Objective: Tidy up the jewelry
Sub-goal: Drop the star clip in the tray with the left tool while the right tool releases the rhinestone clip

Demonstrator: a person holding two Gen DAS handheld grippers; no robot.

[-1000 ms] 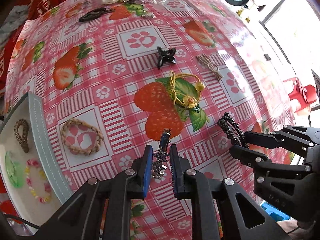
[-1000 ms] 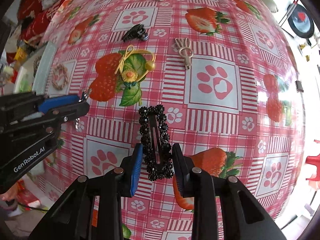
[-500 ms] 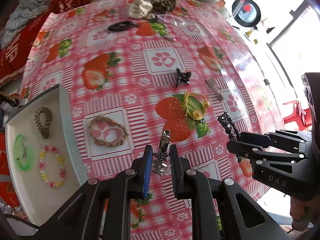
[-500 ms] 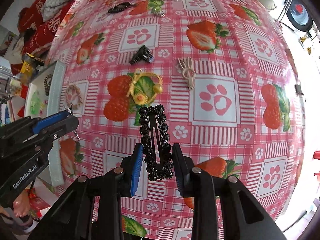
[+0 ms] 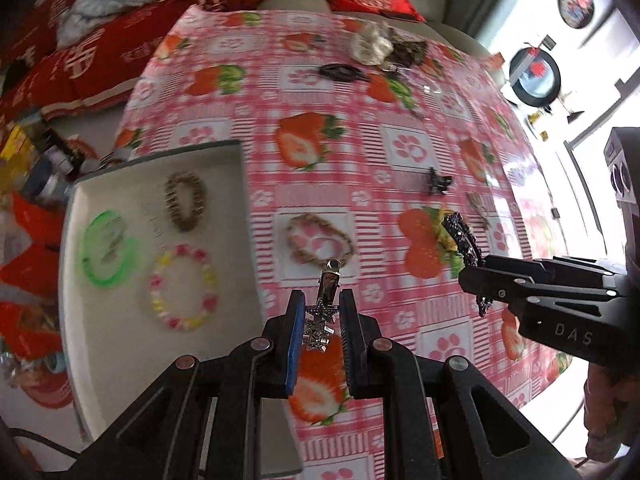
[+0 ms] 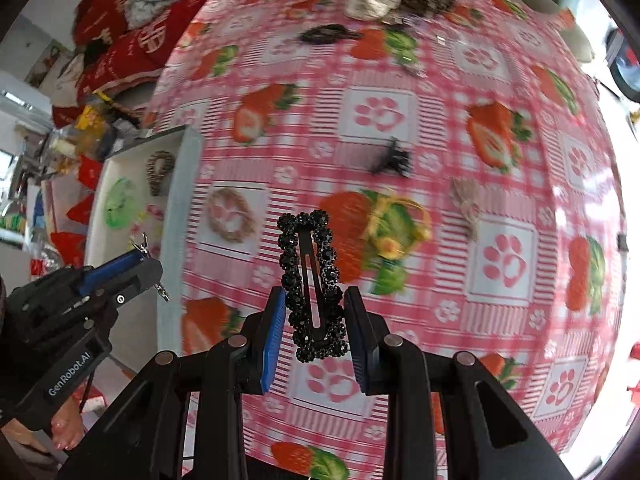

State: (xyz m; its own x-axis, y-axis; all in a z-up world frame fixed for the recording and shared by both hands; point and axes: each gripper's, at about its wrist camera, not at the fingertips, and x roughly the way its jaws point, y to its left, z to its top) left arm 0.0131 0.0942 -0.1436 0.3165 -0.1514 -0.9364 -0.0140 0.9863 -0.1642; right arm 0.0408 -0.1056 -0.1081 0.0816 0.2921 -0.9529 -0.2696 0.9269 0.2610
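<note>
My left gripper (image 5: pixel 320 312) is shut on a silver star hair clip (image 5: pixel 323 312), held above the table just right of the white tray (image 5: pixel 120 352). The tray holds a green bangle (image 5: pixel 108 250), a brown woven bracelet (image 5: pixel 185 200) and a pastel bead bracelet (image 5: pixel 182 288). My right gripper (image 6: pixel 316 308) is shut on a black beaded hair clip (image 6: pixel 310 280), held above the strawberry tablecloth; it also shows in the left wrist view (image 5: pixel 464 236). The left gripper shows in the right wrist view (image 6: pixel 136 264) at the tray's edge (image 6: pixel 176 216).
On the tablecloth lie a tan braided bracelet (image 5: pixel 320 240), a yellow flower hair tie (image 6: pixel 396 224), a small black claw clip (image 5: pixel 438 182), a beige clip (image 6: pixel 466 204), a black clip (image 5: pixel 340 72) and scrunchies (image 5: pixel 372 42) at the far edge. Red cushions and clutter lie left.
Both grippers have risen and swung left toward the tray, each still holding its clip. The tray now fills more of the left wrist view.
</note>
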